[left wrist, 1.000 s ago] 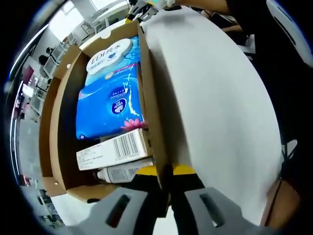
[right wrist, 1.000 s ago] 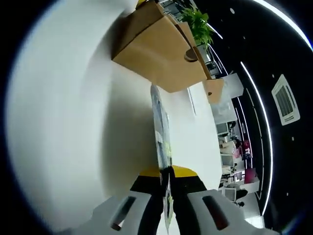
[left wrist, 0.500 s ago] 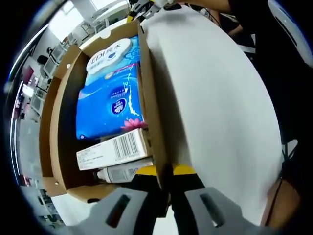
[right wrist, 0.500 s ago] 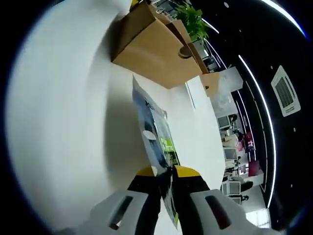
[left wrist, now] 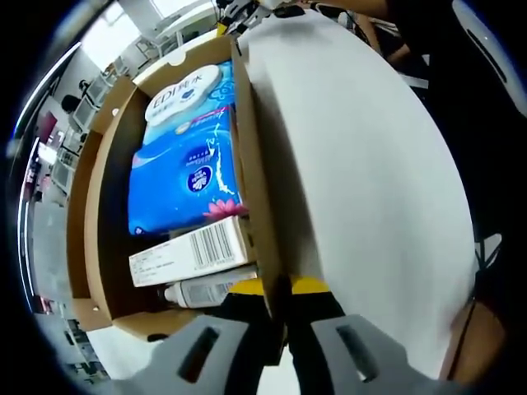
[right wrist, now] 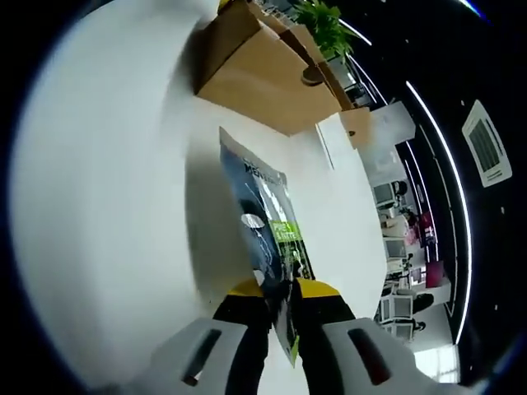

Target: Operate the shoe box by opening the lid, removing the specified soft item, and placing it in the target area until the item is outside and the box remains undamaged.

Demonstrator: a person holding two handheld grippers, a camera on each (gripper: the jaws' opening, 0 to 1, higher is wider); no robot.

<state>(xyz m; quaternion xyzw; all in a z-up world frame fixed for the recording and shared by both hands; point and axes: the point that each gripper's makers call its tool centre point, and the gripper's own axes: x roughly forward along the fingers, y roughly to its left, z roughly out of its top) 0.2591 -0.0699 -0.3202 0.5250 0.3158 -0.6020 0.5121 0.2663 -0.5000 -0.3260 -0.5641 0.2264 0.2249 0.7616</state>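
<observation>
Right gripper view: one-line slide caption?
Right gripper shut on a flat dark packet above the white table, the cardboard shoe box beyond.

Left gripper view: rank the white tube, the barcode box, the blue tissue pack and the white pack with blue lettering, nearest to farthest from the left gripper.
1. White tube, just left of the left gripper.
2. Barcode box, right behind the tube.
3. Blue tissue pack, mid-box.
4. White pack with blue lettering, at the far end.

A white table (right wrist: 107, 148) is spreading wide under bright light. A green plant (right wrist: 325, 29) is standing beyond it, and office desks (right wrist: 403, 247) are lining the far room.
</observation>
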